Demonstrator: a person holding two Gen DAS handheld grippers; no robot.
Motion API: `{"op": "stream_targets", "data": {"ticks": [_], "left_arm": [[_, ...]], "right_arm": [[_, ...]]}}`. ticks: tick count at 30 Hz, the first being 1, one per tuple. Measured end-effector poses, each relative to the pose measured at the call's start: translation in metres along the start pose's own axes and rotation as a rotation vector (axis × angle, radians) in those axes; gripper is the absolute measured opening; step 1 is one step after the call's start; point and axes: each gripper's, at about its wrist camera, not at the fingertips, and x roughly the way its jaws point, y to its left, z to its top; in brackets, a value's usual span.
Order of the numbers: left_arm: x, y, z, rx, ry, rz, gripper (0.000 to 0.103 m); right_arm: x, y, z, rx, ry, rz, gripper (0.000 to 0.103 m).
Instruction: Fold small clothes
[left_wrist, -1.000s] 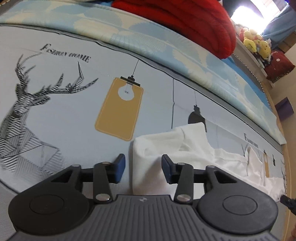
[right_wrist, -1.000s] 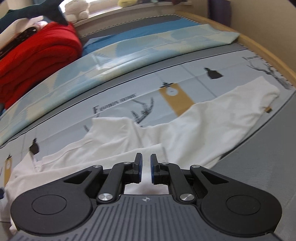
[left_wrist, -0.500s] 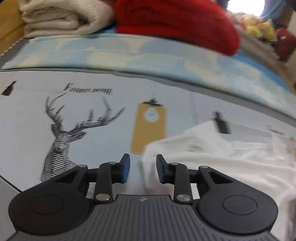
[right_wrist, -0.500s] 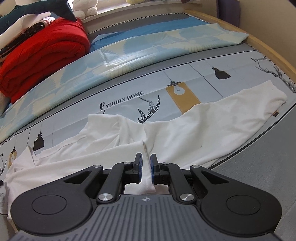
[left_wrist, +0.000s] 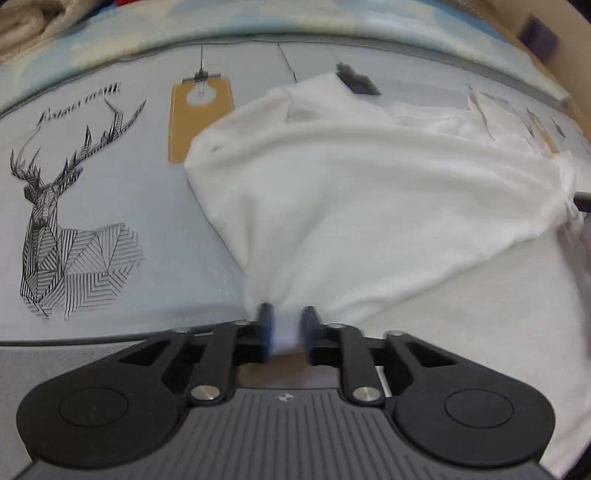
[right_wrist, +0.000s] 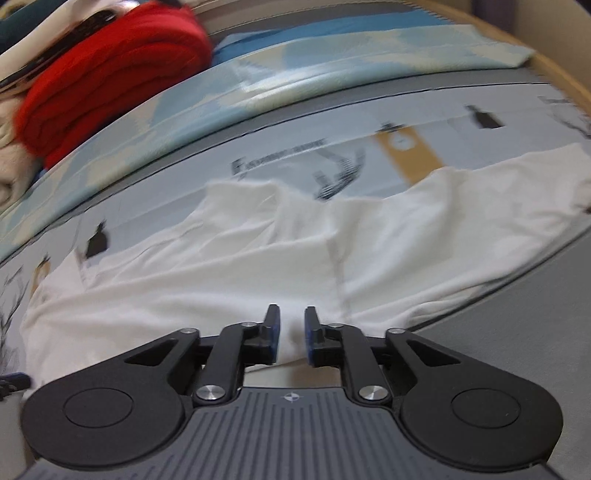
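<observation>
The left tool (left_wrist: 283, 324) is closing on a gathered edge of the white garment (left_wrist: 369, 192), which a second ago sat just ahead of wider jaws. The cloth is lying crumpled across the printed bedsheet (left_wrist: 110, 206). The right tool (right_wrist: 291, 326) is opening, fabric between its pads but released. Looks like a fold from the left side is starting.
</observation>
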Motion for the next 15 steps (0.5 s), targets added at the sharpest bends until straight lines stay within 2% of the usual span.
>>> {"op": "stream_targets", "data": {"ticks": [2, 5, 7, 8, 9, 10, 12, 14, 15], "left_arm": [[-0.018, 0.007, 0.004, -0.034, -0.023, -0.046, 0.018], [-0.071, 0.035, -0.002, -0.018, -0.217, -0.14, 0.025], [-0.108, 0.07, -0.014, -0.007, -0.34, -0.168, 0.044], [-0.127, 0.099, -0.025, -0.039, -0.406, -0.173, 0.049], [-0.143, 0.128, -0.037, -0.082, -0.463, -0.176, 0.059], [-0.162, 0.167, -0.058, -0.135, -0.528, -0.166, 0.066], [-0.185, 0.231, -0.092, -0.227, -0.589, -0.101, 0.07], [-0.201, 0.305, -0.137, -0.354, -0.615, 0.028, 0.07], [-0.208, 0.335, -0.157, -0.405, -0.624, 0.118, 0.07]], "right_arm": [[0.015, 0.003, -0.01, -0.047, 0.035, -0.005, 0.019], [0.032, -0.005, -0.027, -0.071, 0.105, -0.066, 0.019], [0.018, -0.015, -0.029, -0.03, 0.072, -0.079, 0.019], [0.006, -0.017, -0.029, -0.029, 0.043, -0.072, 0.019], [-0.007, -0.018, -0.029, -0.04, 0.012, -0.066, 0.019], [-0.021, -0.018, -0.029, -0.058, -0.019, -0.065, 0.019], [-0.05, -0.019, -0.029, -0.085, -0.077, -0.064, 0.019], [-0.079, -0.026, -0.032, -0.112, -0.13, -0.053, 0.019], [-0.093, -0.03, -0.035, -0.13, -0.152, -0.053, 0.02]]}}
